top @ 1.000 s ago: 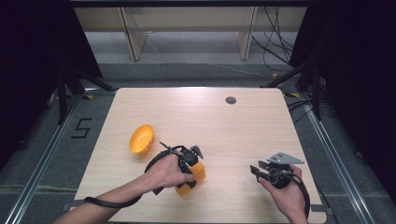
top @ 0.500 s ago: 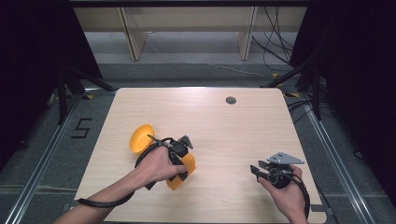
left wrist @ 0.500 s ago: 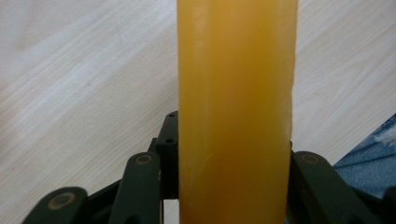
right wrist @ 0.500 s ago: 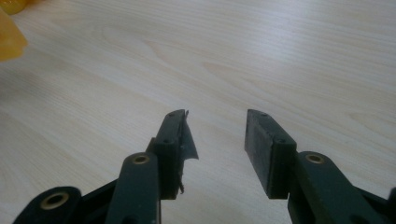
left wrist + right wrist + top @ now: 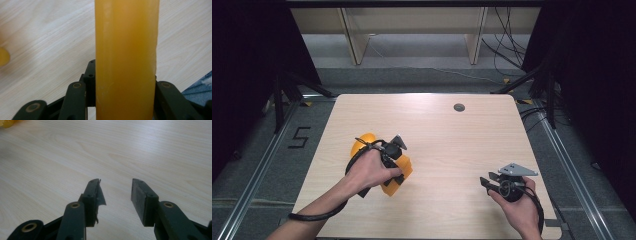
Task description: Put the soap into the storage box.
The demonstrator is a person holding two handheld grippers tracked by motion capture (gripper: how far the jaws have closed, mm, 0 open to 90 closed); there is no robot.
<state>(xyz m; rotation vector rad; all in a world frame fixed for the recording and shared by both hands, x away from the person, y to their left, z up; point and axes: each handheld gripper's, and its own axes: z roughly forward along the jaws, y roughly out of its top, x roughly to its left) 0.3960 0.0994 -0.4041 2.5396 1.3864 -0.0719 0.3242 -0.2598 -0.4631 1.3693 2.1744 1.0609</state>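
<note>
Orange cup (image 5: 398,181) half-hidden behind hand (image 5: 371,170)

We see bare forearms with no sleeves, our left gripper (image 5: 398,150) black with a thick black cable looping back, our right gripper (image 5: 486,182) black under a grey three-cornered plate, matte black fingers (image 5: 140,195) on brass-riveted links, one pad's lining frayed

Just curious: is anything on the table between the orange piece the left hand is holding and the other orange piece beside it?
Nothing visible. The held orange piece, clamped by the left gripper, sits right next to the other orange piece, with only bare table around them.
</note>
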